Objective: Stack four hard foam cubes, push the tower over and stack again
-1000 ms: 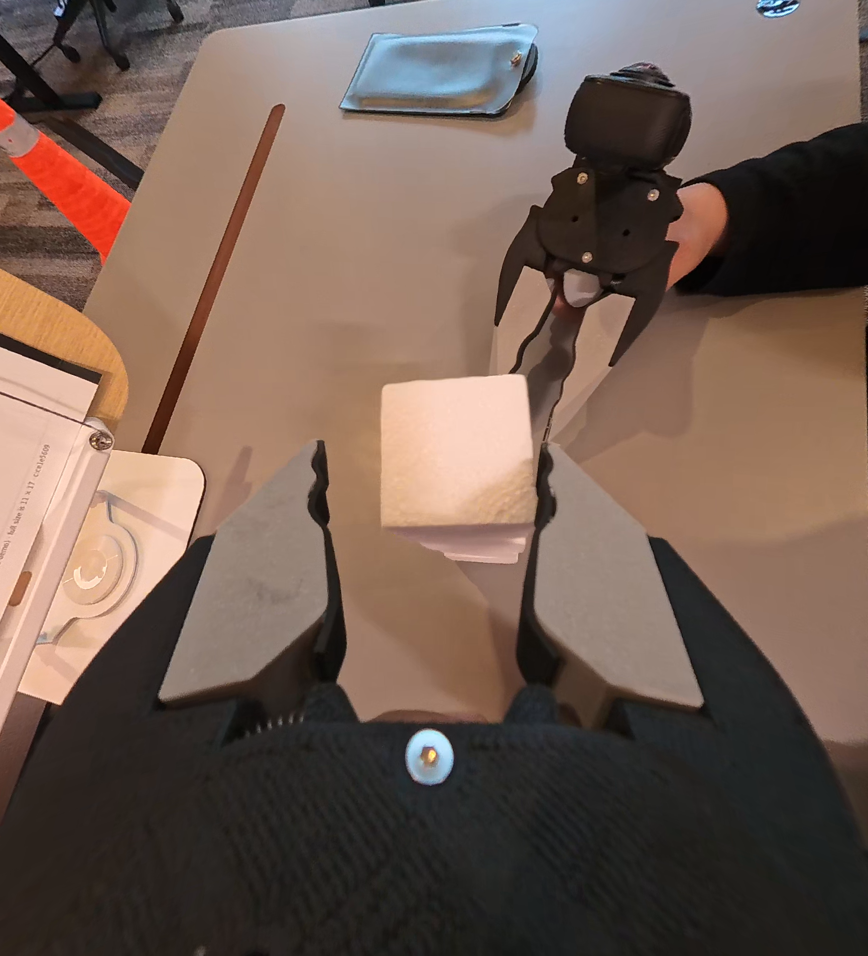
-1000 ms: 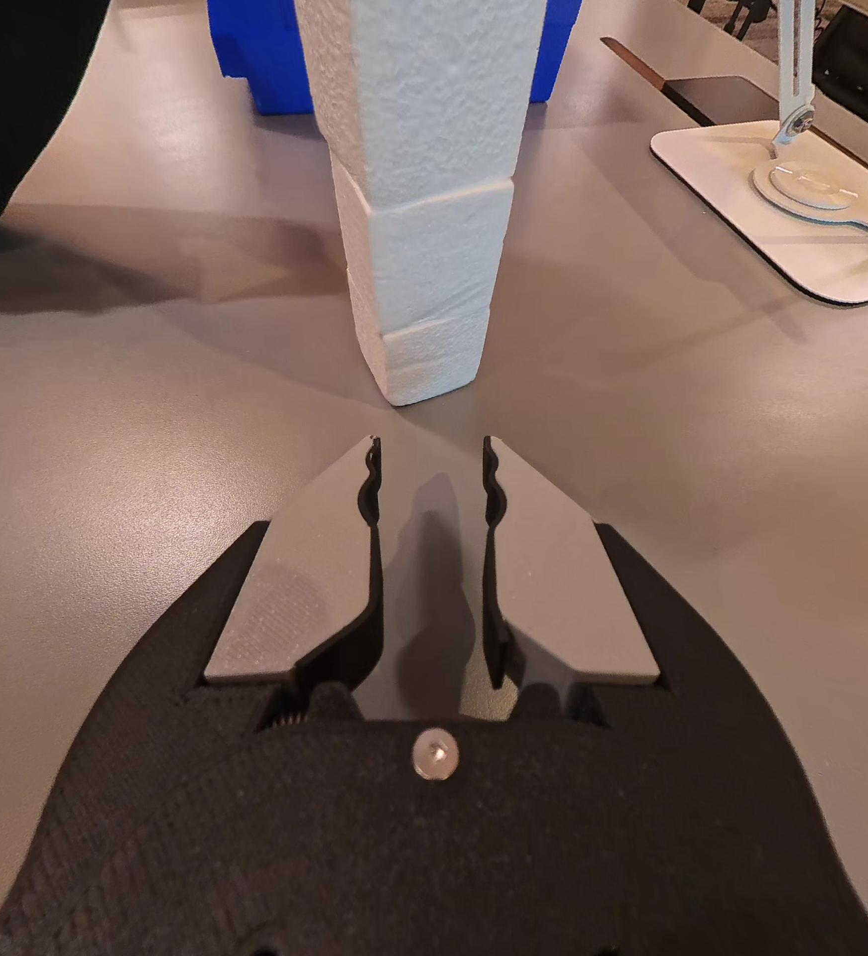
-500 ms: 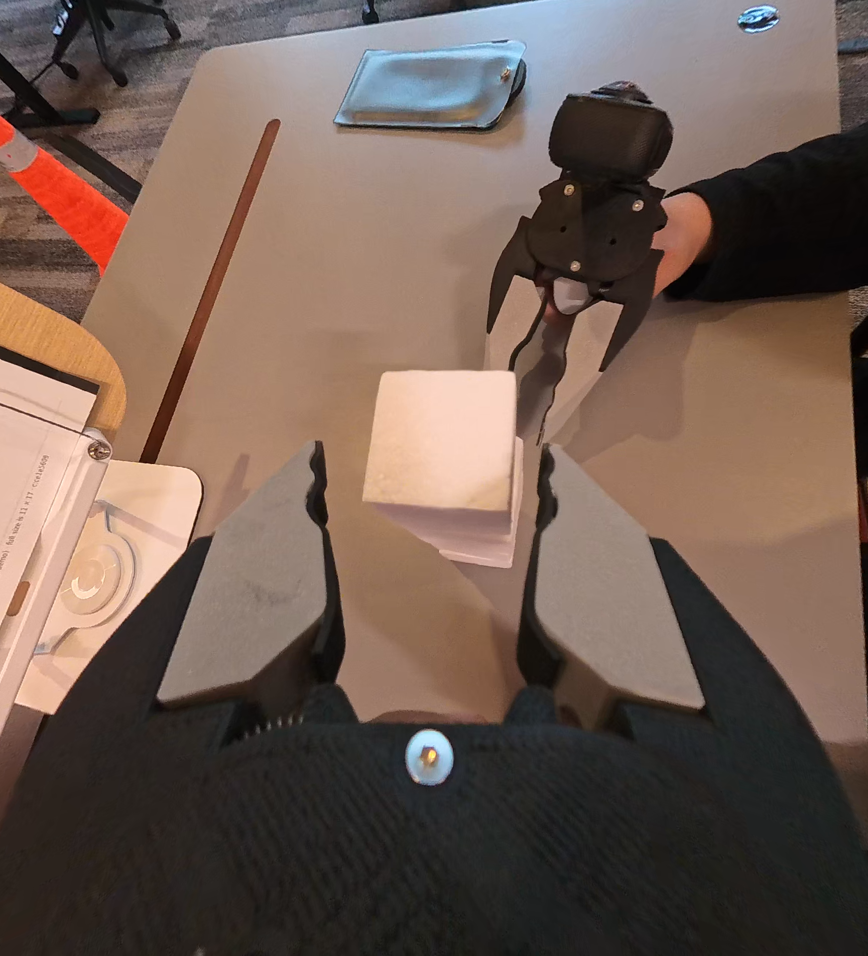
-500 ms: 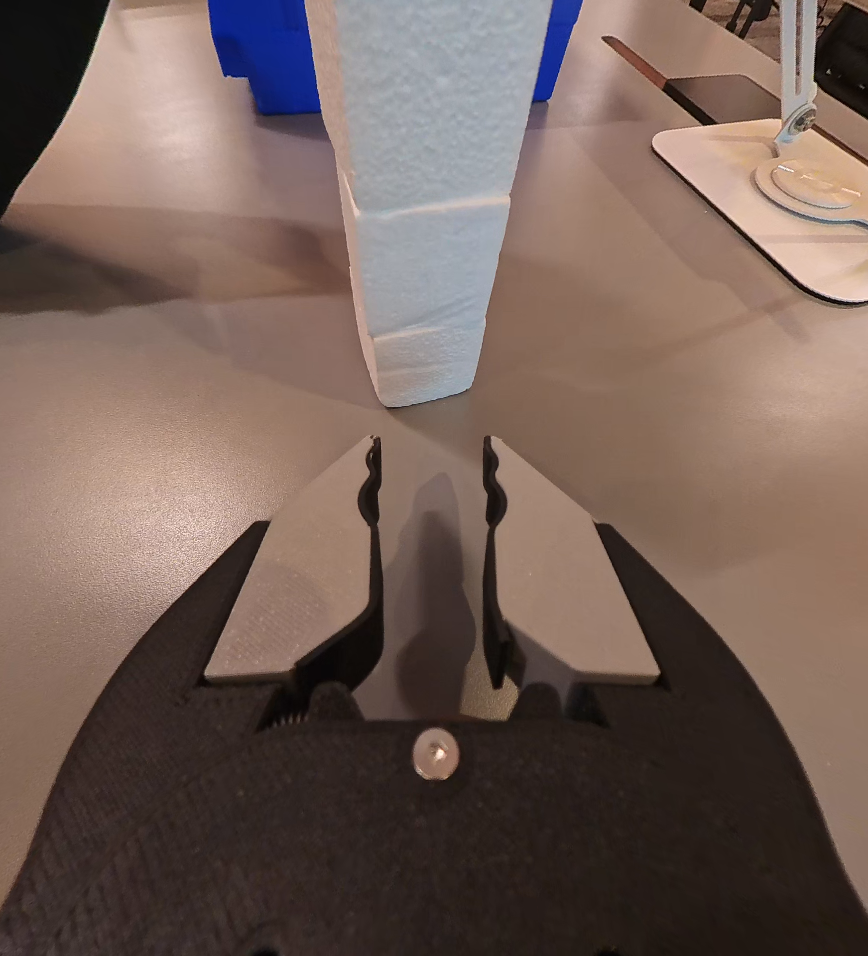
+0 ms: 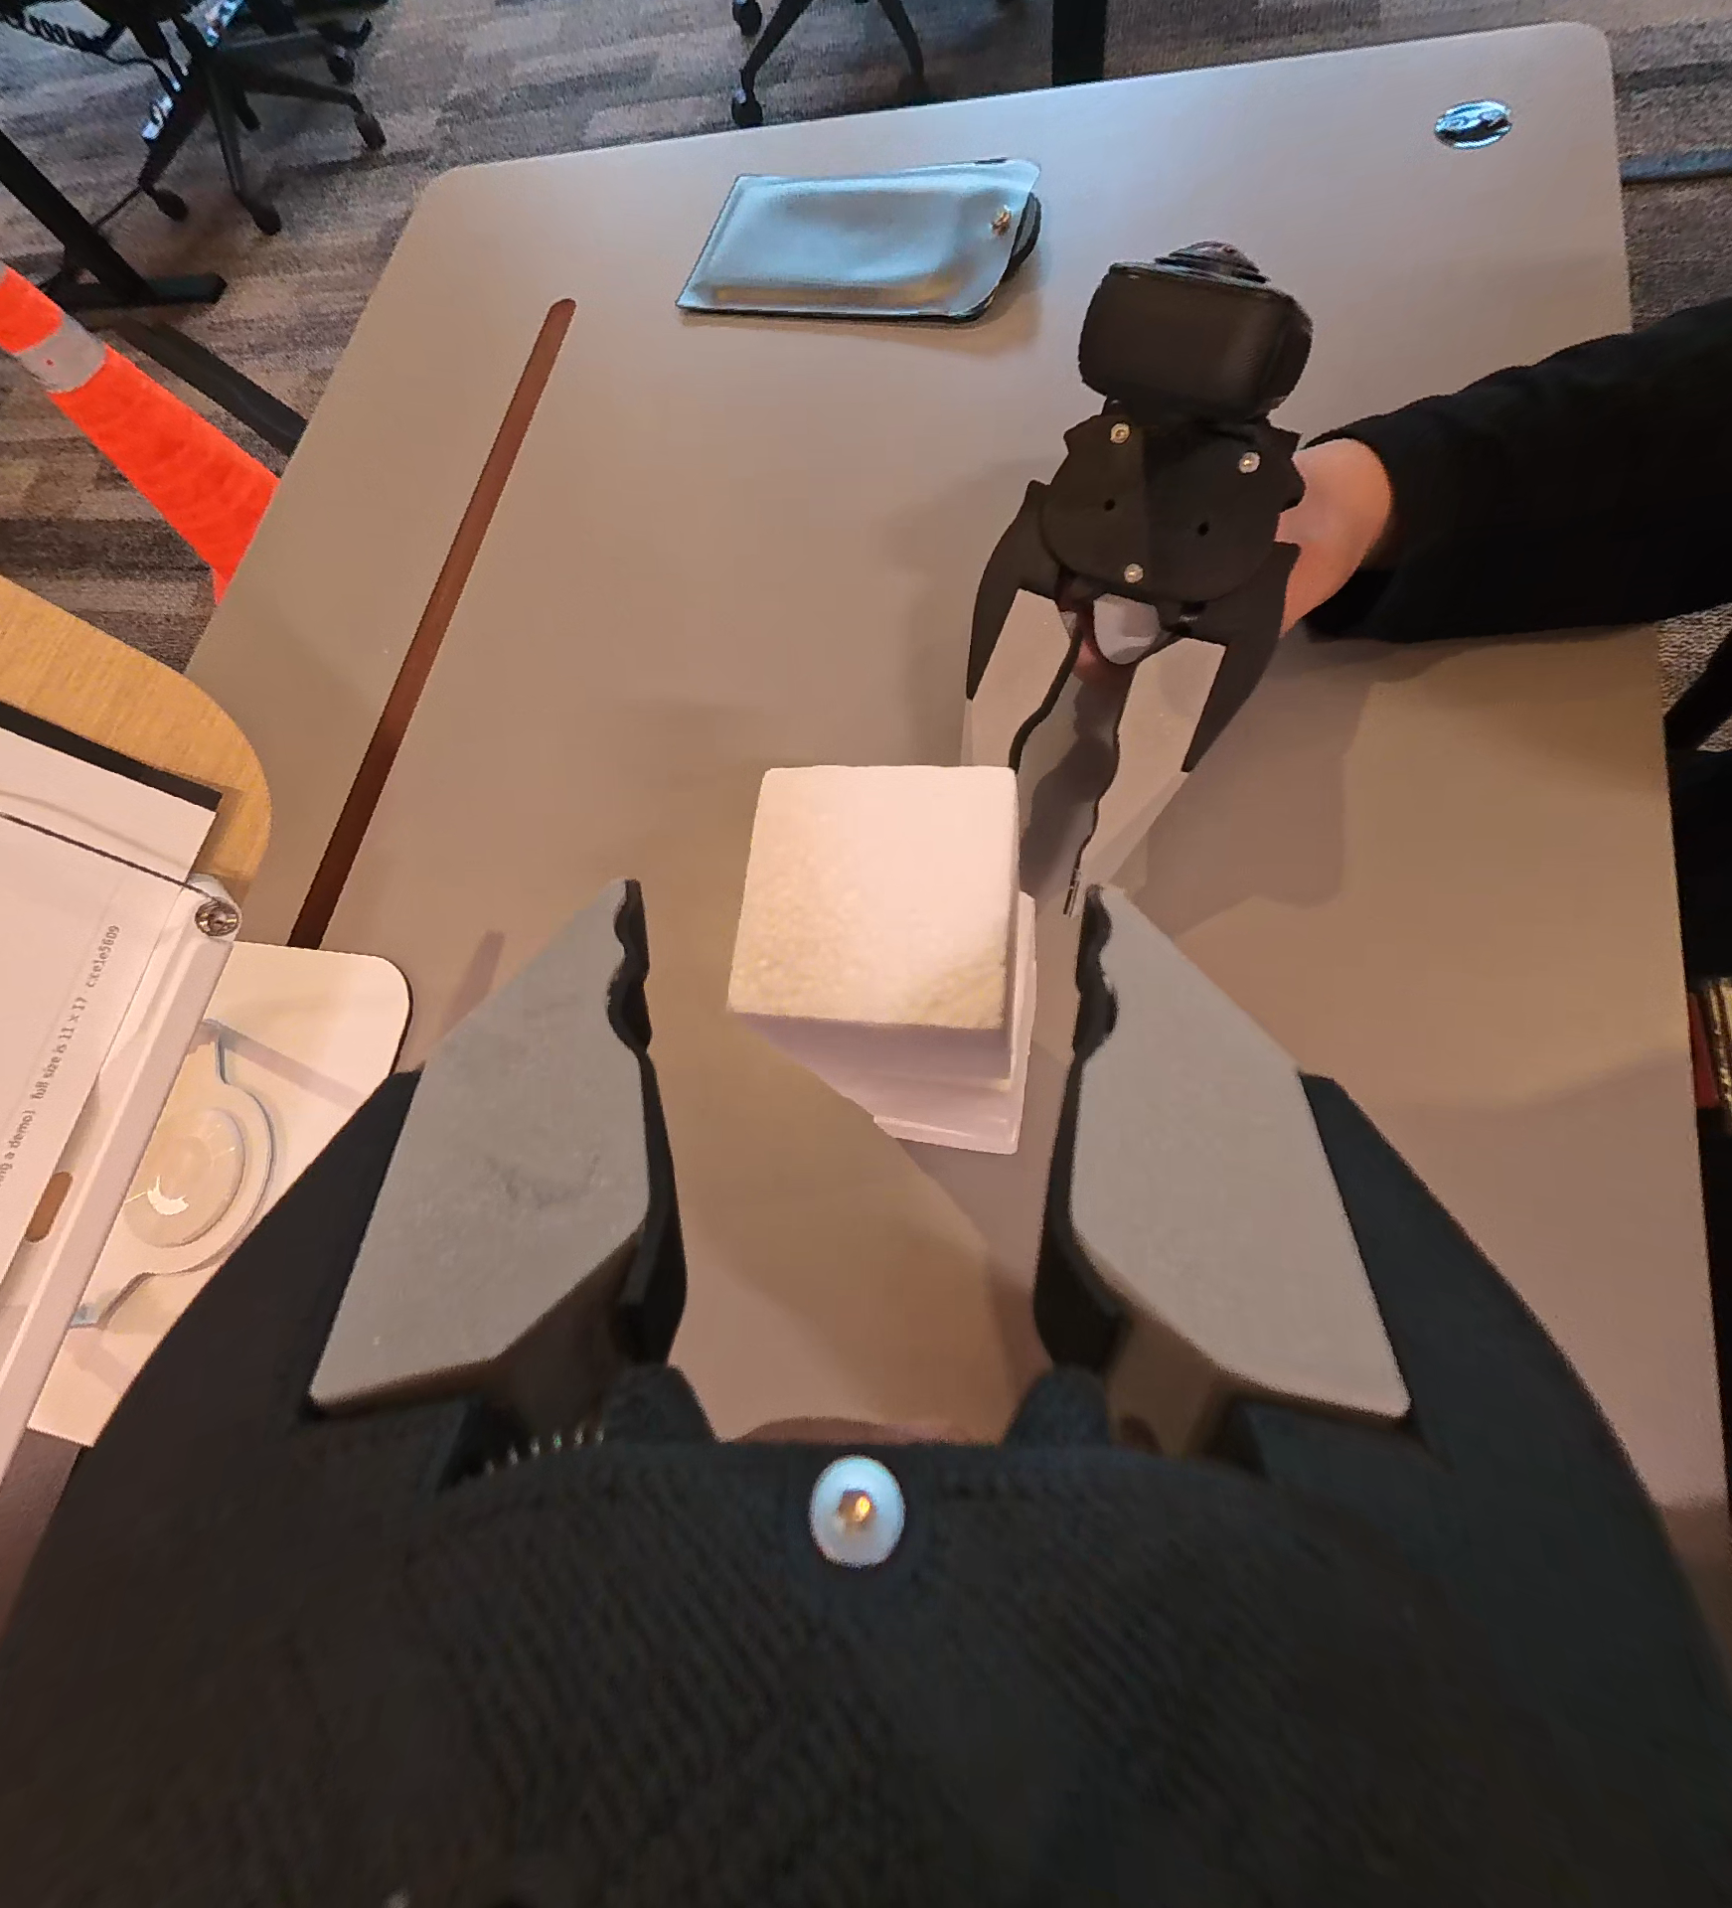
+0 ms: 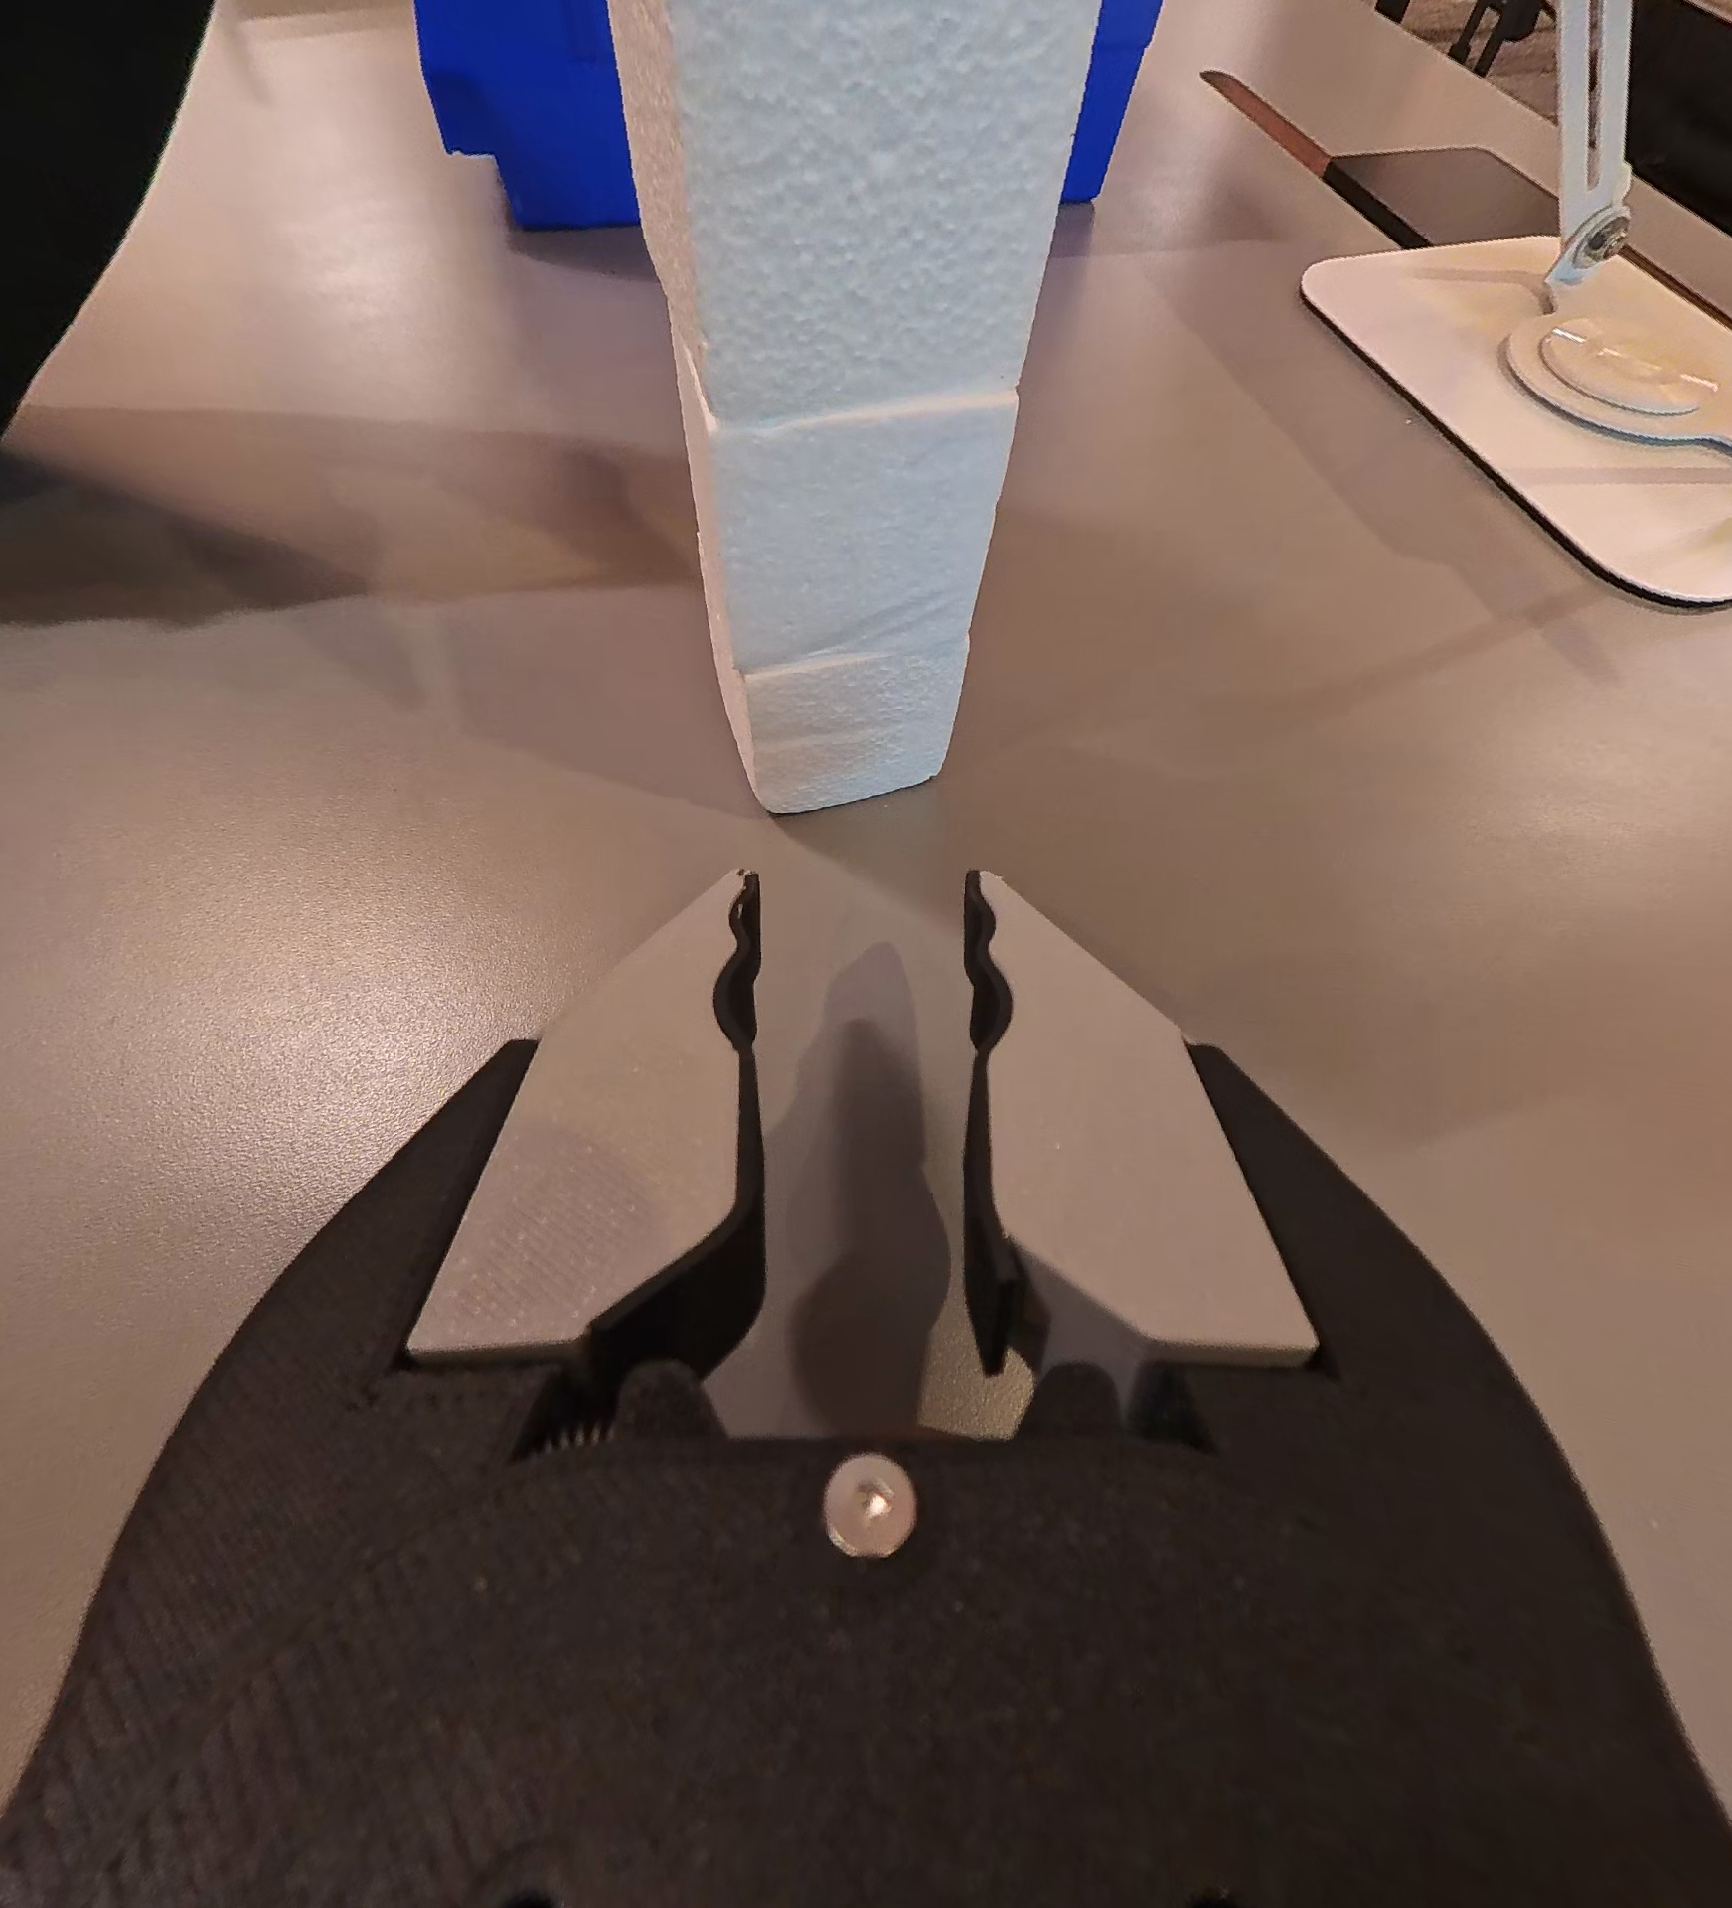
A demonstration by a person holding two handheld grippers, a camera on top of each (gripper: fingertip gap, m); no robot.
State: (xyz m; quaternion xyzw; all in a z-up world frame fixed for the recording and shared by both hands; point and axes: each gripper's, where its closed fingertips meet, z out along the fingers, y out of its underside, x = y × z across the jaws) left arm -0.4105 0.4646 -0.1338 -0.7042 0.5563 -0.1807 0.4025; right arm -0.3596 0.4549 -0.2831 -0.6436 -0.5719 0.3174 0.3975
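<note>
A tower of white foam cubes [image 5: 877, 909] stands on the grey table [image 5: 738, 537]. In the left wrist view I look down on its top cube. My left gripper [image 5: 856, 914] hovers above the tower, open and empty, with a finger to each side of the top cube and touching nothing. The right wrist view shows the tower [image 6: 841, 516] from the side with three cubes visible; its top runs out of frame. My right gripper [image 6: 861, 888] sits low on the table just short of the tower's base, jaws a little apart and empty. It also shows in the left wrist view [image 5: 1058, 816], beside the tower.
A grey pouch [image 5: 861, 248] lies at the table's far end. A white stand base [image 6: 1584, 413] and a sheet holder [image 5: 15, 1032] are at one side. A blue box [image 6: 531, 114] stands behind the tower. A dark slot [image 5: 438, 609] runs along the table. A sleeved hand [image 5: 1357, 516] holds the right gripper.
My left gripper has lifted up and back from the tower's top, still open. The right gripper has barely moved; the tower faces it more squarely.
</note>
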